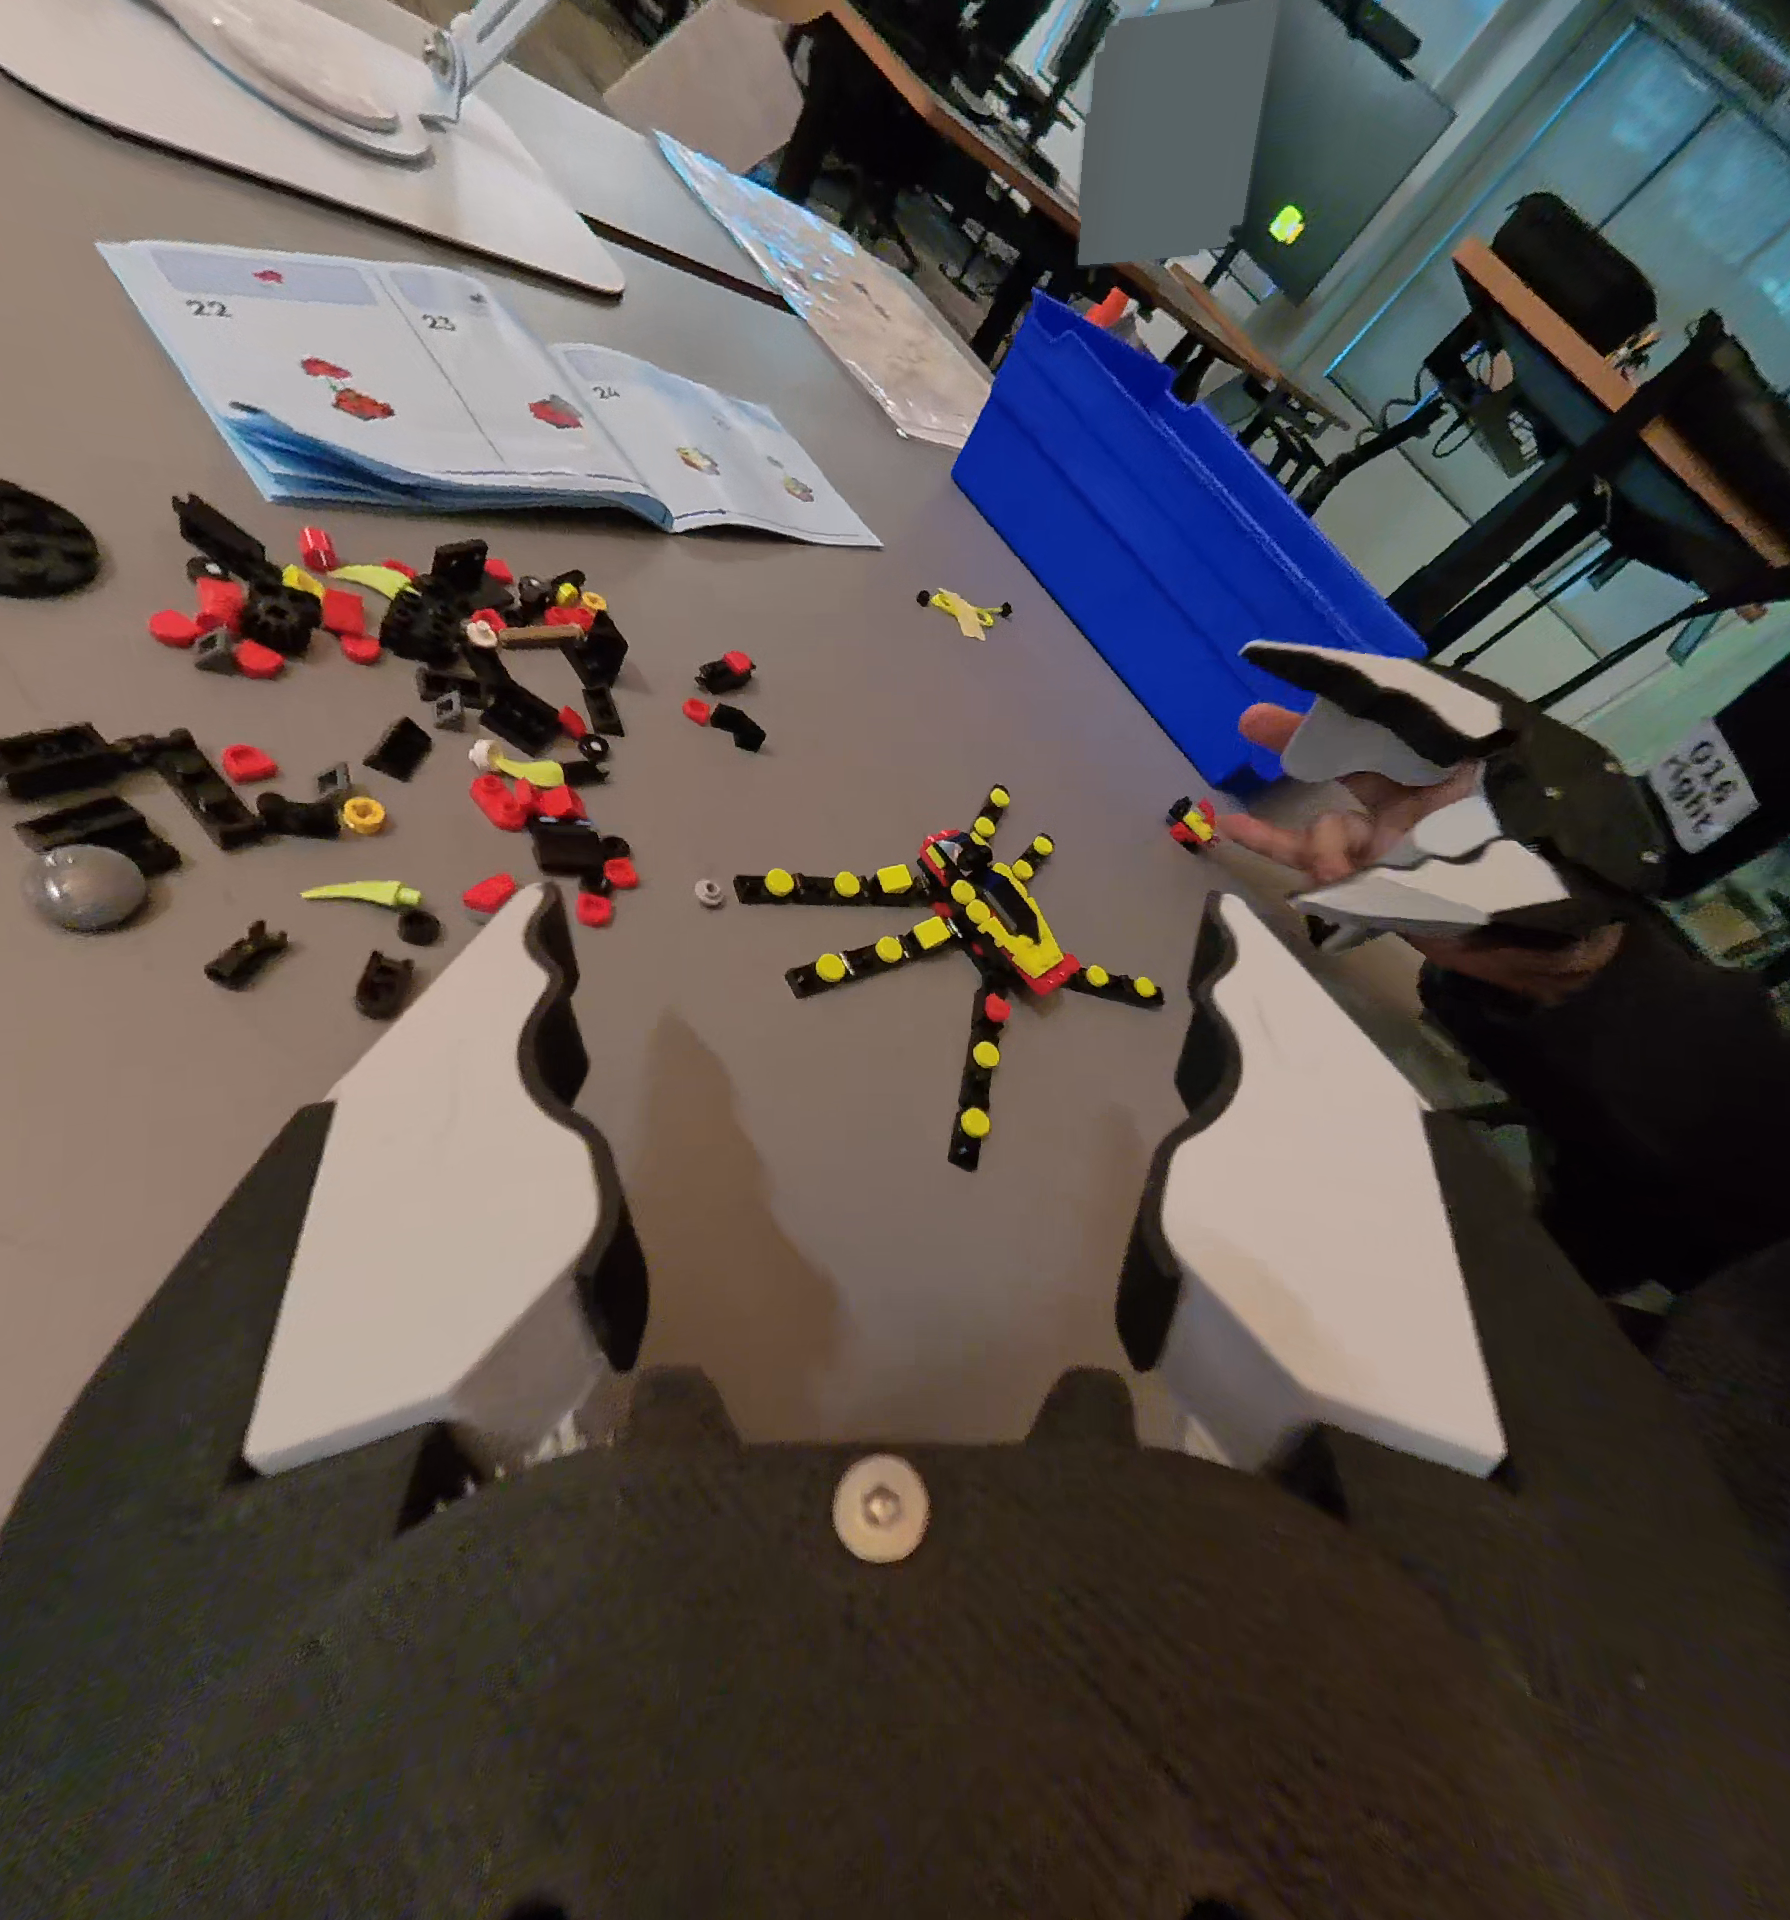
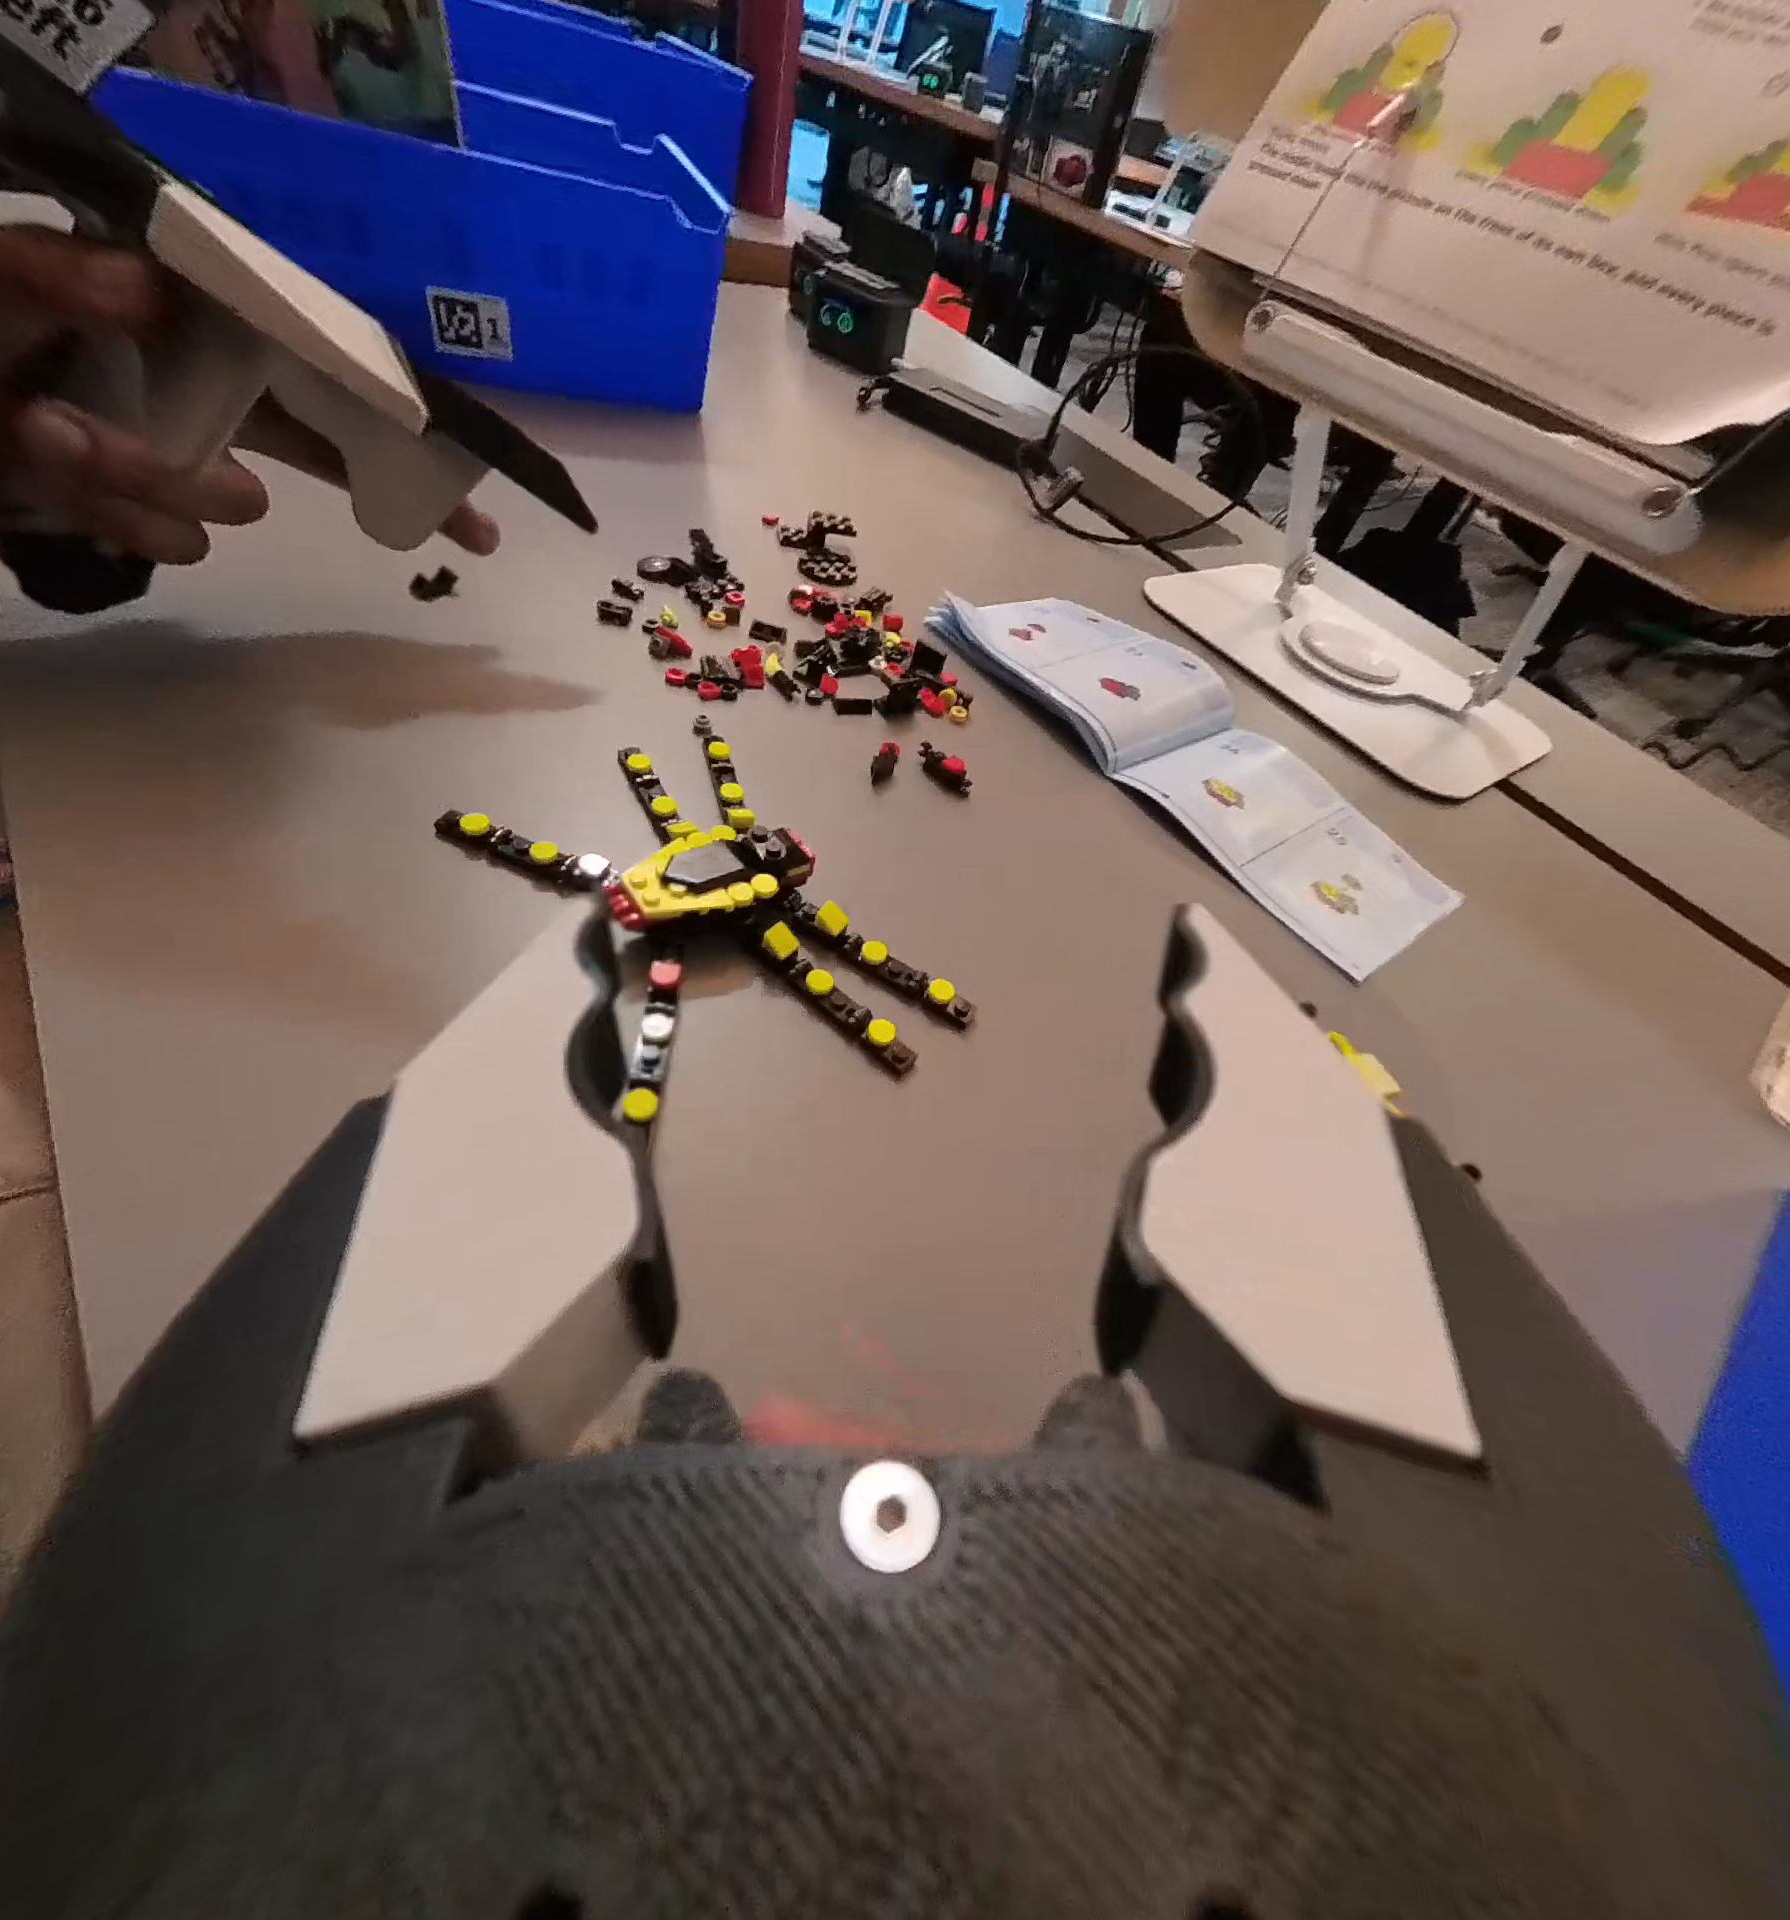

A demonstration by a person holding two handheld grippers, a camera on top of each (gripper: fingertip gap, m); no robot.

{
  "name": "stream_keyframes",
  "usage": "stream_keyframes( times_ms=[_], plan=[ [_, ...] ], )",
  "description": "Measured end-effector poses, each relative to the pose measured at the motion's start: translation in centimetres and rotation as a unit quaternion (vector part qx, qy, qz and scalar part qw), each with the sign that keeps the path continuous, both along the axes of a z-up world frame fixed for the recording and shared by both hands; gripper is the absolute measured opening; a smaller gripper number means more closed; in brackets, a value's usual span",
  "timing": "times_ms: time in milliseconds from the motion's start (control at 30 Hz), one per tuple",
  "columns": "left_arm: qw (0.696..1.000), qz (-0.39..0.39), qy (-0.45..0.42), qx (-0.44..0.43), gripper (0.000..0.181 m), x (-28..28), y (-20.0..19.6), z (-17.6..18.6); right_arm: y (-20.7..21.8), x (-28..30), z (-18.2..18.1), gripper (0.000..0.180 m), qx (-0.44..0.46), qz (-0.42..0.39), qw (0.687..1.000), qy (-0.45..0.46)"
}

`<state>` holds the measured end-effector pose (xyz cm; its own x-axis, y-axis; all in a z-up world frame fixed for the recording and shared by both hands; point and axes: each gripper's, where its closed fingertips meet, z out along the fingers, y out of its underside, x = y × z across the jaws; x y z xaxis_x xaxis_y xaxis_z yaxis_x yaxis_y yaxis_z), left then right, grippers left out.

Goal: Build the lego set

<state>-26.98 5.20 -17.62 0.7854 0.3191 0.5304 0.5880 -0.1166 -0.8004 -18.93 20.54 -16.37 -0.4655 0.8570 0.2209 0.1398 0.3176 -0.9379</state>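
A partly built spider-like lego model (image 1: 984,925), black legs with yellow studs and a yellow and red body, lies flat on the grey table (image 1: 818,1195); it also shows in the right wrist view (image 2: 709,883). A pile of loose black, red and yellow pieces (image 1: 434,686) lies beyond it (image 2: 818,644). My left gripper (image 1: 880,914) is open and empty, above the table just left of the model. My right gripper (image 2: 886,925) is open and empty, its left finger beside the model's body. The right gripper also shows at the right of the left wrist view (image 1: 1286,779).
An open instruction booklet (image 1: 475,405) lies behind the pile (image 2: 1182,748). A blue bin (image 1: 1161,540) stands at the table's right. A white stand (image 2: 1369,665) holds a printed sheet. A small red and yellow piece (image 1: 1192,824) and a lime piece (image 1: 964,608) lie apart.
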Motion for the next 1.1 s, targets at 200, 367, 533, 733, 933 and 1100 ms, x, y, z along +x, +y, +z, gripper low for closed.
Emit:
stream_keyframes(
  times_ms=[200,367,533,733,933,1100],
  plan=[
    [0.992,0.035,0.087,-0.08,0.136,-2.3,0.2,-1.3,0.8,0.8,-0.8,0.123,-0.008,-0.022,0.999,-0.028],
    [0.977,0.055,0.137,-0.156,0.082,-4.0,-0.4,-2.9,1.3,1.4,-1.2,0.11,0.028,-0.033,0.999,-0.025],
    [0.966,0.067,0.143,-0.205,0.06,-5.6,-0.9,-4.5,1.5,1.7,-0.8,0.099,0.031,-0.04,0.999,-0.015],
    [0.968,0.058,0.091,-0.228,0.044,-6.0,-0.8,-6.0,2.0,1.8,0.0,0.093,0.008,-0.049,0.999,-0.004],
    [0.963,0.047,0.073,-0.255,0.029,-6.0,-0.6,-7.0,1.9,1.8,0.2,0.089,0.002,-0.05,0.999,-0.003],
    [0.96,0.04,0.075,-0.266,0.011,-5.9,-0.6,-7.3,1.9,1.8,0.1,0.087,0.008,-0.052,0.999,-0.002]
  ],
)
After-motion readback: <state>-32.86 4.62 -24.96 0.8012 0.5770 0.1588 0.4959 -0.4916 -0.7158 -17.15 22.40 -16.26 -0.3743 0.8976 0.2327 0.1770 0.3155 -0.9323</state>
